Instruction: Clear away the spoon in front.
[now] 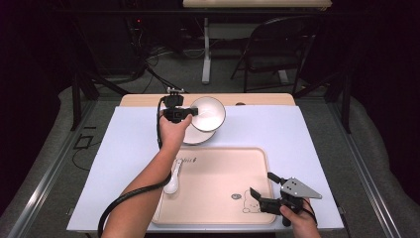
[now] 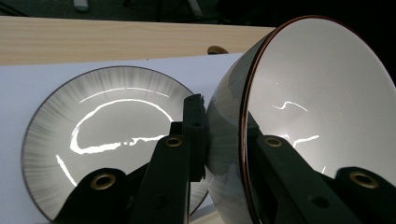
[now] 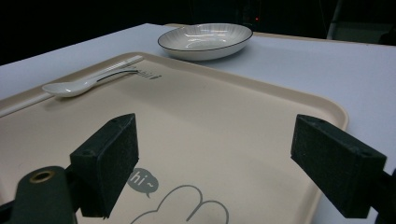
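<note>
- The left claw [image 1: 194, 112], above centre in the high view, pinches the wall of a glossy white ceramic bowl with a thin dark rim [image 1: 208, 113]; in the left gripper view one jaw presses on the outside and the other on the inside of the bowl [image 2: 322, 93], right of centre.
- The bowl is tilted on its side, its opening facing the right of the left gripper view, and is held above a shallow white plate with fine grey ribbing and a dark edge [image 2: 107, 135] at the left of that frame.
- The plate [image 1: 194, 137] rests on the white worktop [image 1: 129, 144], just beyond the far edge of a beige rectangular plastic tray with a cartoon print [image 1: 218, 178].
- A white ceramic soup spoon [image 1: 173, 179] lies at the tray's left edge; it shows at the upper left of the right gripper view [image 3: 84, 84].
- The right claw [image 1: 263, 189], at the lower right of the high view, has its jaws spread with nothing between them, over the tray's near right corner [image 3: 233, 135].
</note>
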{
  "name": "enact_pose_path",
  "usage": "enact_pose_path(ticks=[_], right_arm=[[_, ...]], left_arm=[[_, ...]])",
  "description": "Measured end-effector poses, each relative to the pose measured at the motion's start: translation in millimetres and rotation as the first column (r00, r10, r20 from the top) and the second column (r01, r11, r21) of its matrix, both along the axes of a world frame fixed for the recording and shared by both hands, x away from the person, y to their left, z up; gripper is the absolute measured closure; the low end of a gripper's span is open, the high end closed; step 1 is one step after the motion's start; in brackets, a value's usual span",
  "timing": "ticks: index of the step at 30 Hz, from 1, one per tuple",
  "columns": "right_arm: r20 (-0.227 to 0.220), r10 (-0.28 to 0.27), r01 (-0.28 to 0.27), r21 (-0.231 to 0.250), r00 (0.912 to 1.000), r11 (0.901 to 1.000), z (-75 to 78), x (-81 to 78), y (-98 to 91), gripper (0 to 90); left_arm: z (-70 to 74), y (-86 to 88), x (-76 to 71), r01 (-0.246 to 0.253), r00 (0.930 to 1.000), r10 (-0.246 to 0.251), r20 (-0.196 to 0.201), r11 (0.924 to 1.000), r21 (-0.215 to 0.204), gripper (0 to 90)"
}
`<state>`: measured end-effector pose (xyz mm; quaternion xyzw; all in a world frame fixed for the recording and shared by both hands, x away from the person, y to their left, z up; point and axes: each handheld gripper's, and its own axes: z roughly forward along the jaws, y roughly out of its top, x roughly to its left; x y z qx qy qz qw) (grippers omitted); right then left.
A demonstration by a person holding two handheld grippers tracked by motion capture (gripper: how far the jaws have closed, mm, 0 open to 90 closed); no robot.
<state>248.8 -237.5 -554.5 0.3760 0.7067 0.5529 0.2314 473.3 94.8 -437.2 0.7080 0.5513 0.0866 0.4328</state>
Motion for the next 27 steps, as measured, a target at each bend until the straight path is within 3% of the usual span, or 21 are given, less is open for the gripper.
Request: enact_pose_path(ticks=[13,27], right_arm=[[0.003,0.003,-0.003,-0.001,1.0,1.0,0.2,-0.1,0.2,14.3],[0.002,0.005,-0.005,0.004,1.0,1.0,0.9,-0.8,0.0,14.3]], left_arm=[[-8.4,-35.0,-9.1,0.091,0.9957,-0.091,-0.014,0.9958,-0.002,80.3],[-22.8,-77.9,-15.5,0.18,0.9825,-0.18,-0.05,0.9837,-0.004,80.3]])
